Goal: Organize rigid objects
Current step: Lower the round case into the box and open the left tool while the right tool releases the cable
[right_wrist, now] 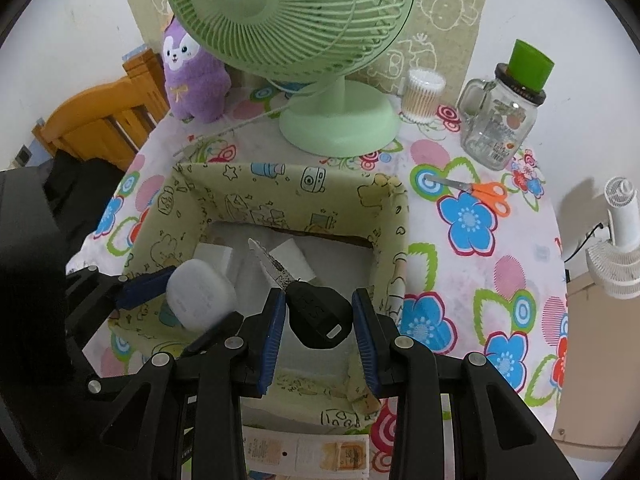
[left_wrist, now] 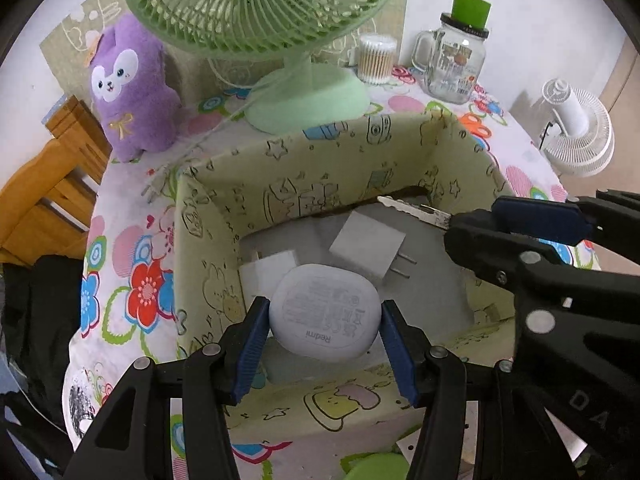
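You hold both loads over the patterned fabric box (left_wrist: 320, 152) on the flowered worktop (right_wrist: 500, 280), and neither is down yet. Your left gripper (left_wrist: 326, 322) has its fingers closed on the white Redmi earbud case (left_wrist: 325, 311), held by its two rounded ends above the near half of the box. Your right gripper (right_wrist: 320, 316) has its fingers closed on the black head of a car key (right_wrist: 318, 314), the metal blade pointing forward over the box floor.

Two white charger plugs (left_wrist: 368, 249) already lie inside, one of them partly under the case in the left view. The risks look plain from here. The case is smooth and curved, so the pads probably hold little of it; a tilt or a knock could squirt it out, and it may land on the prongs of the charger below. The two grippers sit close together at the right wall of the box, so lowering both at once could bring them into contact. The key's blade could catch the soft wall or poke a charger if you drop the wrist. The walls look floppy, and a push may fold one inward.

Orange scissors (right_wrist: 480, 191) lie on the worktop beside the box, well apart from both grippers.
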`<act>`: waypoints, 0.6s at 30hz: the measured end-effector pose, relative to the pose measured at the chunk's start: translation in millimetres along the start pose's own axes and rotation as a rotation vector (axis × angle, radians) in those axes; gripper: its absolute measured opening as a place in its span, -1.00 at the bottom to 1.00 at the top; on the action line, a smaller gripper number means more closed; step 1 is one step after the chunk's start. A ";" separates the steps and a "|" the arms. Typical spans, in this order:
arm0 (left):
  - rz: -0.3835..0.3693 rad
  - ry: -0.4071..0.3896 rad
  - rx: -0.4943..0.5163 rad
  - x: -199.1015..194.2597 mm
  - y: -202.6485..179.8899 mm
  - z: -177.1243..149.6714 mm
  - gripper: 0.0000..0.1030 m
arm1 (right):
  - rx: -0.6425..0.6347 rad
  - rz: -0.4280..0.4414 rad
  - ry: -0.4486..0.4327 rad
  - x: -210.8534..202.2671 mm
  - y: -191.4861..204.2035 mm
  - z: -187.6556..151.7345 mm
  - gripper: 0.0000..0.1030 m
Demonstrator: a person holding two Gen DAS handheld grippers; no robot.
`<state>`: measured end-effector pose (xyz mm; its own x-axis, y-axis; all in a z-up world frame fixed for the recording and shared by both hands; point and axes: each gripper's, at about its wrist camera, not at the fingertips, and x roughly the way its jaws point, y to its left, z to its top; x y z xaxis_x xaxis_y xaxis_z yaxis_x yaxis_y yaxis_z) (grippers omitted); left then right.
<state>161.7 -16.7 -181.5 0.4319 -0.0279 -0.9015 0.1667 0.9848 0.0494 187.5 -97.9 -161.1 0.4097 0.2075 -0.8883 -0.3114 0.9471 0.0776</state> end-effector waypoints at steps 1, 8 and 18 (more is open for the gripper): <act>-0.003 0.000 -0.004 0.3 1.0 -0.6 0.16 | -0.001 0.001 0.003 1.7 0.7 0.0 -0.28; 0.004 -0.003 -0.004 -0.6 6.2 -0.7 0.49 | -0.008 0.012 0.017 14.0 5.4 1.1 -0.28; -0.009 0.008 0.028 1.1 1.2 0.0 0.69 | -0.007 0.002 0.051 30.1 6.2 -3.0 -0.28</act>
<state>162.3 -15.5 -182.5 0.4227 -0.0356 -0.9056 0.1953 0.9793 0.0527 195.4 -86.6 -188.8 0.3645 0.1968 -0.9102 -0.3180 0.9450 0.0769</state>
